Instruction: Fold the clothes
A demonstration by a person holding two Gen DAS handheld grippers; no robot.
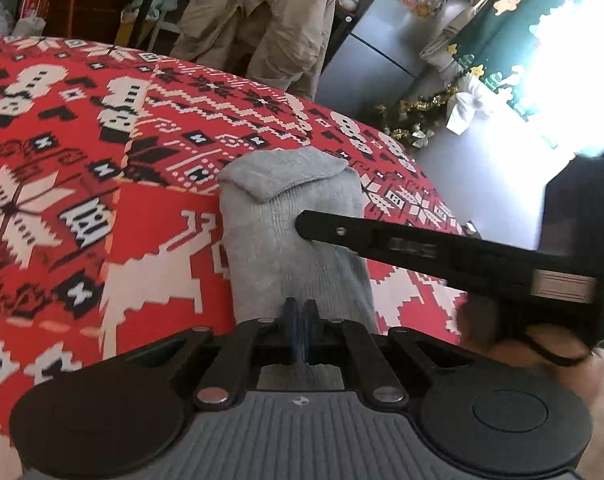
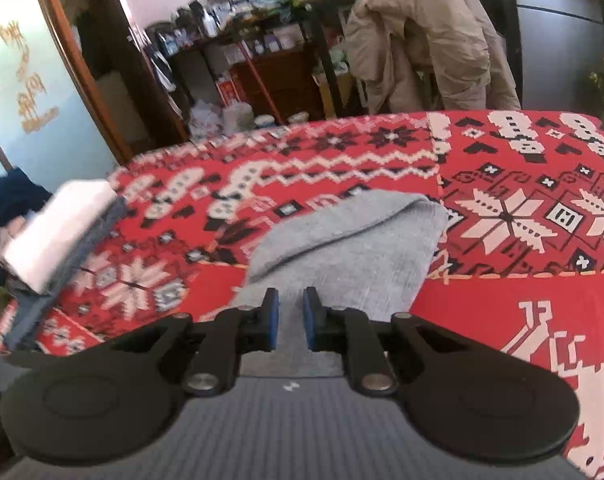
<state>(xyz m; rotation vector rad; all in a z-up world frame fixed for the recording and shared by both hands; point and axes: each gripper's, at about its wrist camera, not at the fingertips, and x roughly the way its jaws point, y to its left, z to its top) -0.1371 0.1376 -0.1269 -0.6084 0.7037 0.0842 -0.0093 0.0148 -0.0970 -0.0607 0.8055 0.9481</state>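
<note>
A grey sock (image 1: pixel 290 232) lies on the red patterned tablecloth (image 1: pixel 82 184), its far end folded over. My left gripper (image 1: pixel 300 312) is shut on the sock's near end. My right gripper (image 1: pixel 302 222) reaches in from the right over the sock's middle, seen side-on. In the right wrist view the same grey sock (image 2: pixel 341 248) lies ahead with its far end folded, and my right gripper (image 2: pixel 290 304) is open just above its near part, with nothing between the blue pads.
A stack of folded white and grey clothes (image 2: pixel 62 232) sits at the table's left edge. A beige jacket (image 2: pixel 425 32) hangs over a chair behind the table. A fridge (image 1: pixel 389 32) and cluttered shelves (image 2: pixel 258 40) stand beyond.
</note>
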